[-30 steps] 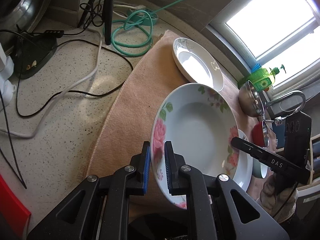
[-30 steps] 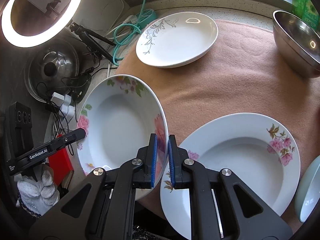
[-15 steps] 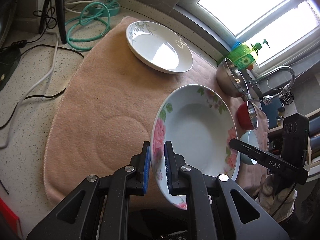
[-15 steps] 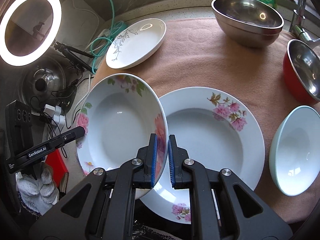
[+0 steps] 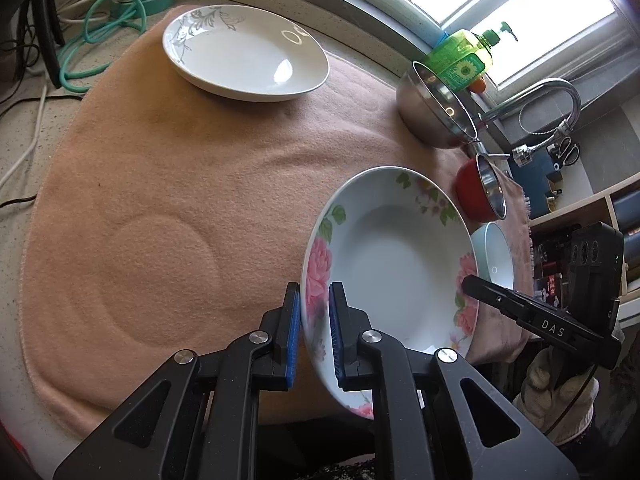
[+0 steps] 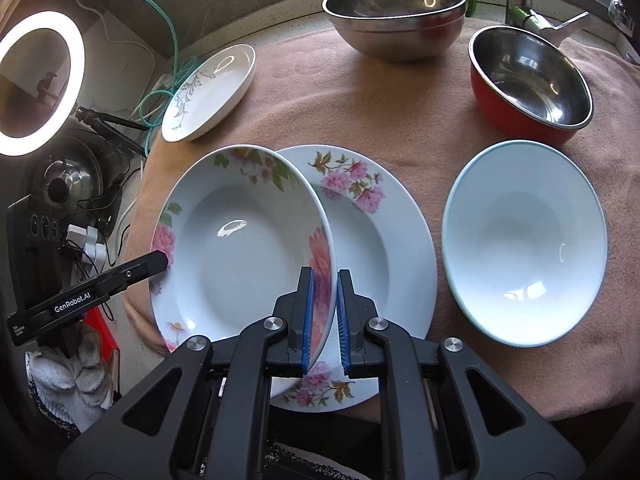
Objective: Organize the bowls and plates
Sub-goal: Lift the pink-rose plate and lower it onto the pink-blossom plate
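Both grippers hold one rose-patterned deep plate (image 5: 396, 256) above the pink cloth. My left gripper (image 5: 314, 312) is shut on its left rim. My right gripper (image 6: 323, 294) is shut on its right rim; the plate (image 6: 240, 240) overlaps a second floral plate (image 6: 380, 240) lying on the cloth. A white plate with a grey leaf pattern (image 5: 244, 52) (image 6: 212, 92) sits at the far left. A pale blue bowl (image 6: 524, 240), a red bowl with a steel inside (image 6: 528, 80) and a steel bowl (image 6: 396, 12) stand to the right and behind.
The pink cloth (image 5: 180, 184) covers the counter. Green hose and cables (image 5: 100, 32) lie off its far left. A green soap bottle (image 5: 460, 56) and a tap (image 5: 552, 96) stand by the window. A ring light (image 6: 40, 80) stands at left.
Both grippers have carried the rose plate to the right, over the second floral plate. The bowls have come fully into the right wrist view.
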A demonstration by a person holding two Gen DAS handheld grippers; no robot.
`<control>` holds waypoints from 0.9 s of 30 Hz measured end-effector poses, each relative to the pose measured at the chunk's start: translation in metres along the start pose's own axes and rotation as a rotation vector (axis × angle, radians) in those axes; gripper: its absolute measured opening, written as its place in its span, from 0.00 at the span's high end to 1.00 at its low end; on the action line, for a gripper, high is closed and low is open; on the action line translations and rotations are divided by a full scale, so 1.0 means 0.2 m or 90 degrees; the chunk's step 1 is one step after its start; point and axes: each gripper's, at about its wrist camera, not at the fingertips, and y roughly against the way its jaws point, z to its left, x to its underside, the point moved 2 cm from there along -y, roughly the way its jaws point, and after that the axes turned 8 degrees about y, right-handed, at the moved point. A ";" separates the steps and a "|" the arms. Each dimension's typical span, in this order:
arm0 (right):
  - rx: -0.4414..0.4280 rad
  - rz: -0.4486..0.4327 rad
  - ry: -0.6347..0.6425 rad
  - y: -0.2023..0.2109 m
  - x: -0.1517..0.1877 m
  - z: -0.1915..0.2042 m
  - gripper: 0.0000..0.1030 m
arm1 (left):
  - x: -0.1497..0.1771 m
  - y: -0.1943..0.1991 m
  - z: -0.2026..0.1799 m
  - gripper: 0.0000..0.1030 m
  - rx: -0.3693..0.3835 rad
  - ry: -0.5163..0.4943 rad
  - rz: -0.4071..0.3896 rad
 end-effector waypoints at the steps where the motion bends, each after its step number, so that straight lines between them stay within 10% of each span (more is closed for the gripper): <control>1: 0.001 0.001 -0.006 0.00 0.01 -0.02 0.89 | 0.00 -0.01 -0.01 0.88 0.001 -0.002 0.003; 27: 0.021 0.015 -0.048 -0.03 0.08 -0.17 0.89 | -0.01 -0.17 -0.14 0.88 -0.022 -0.049 0.036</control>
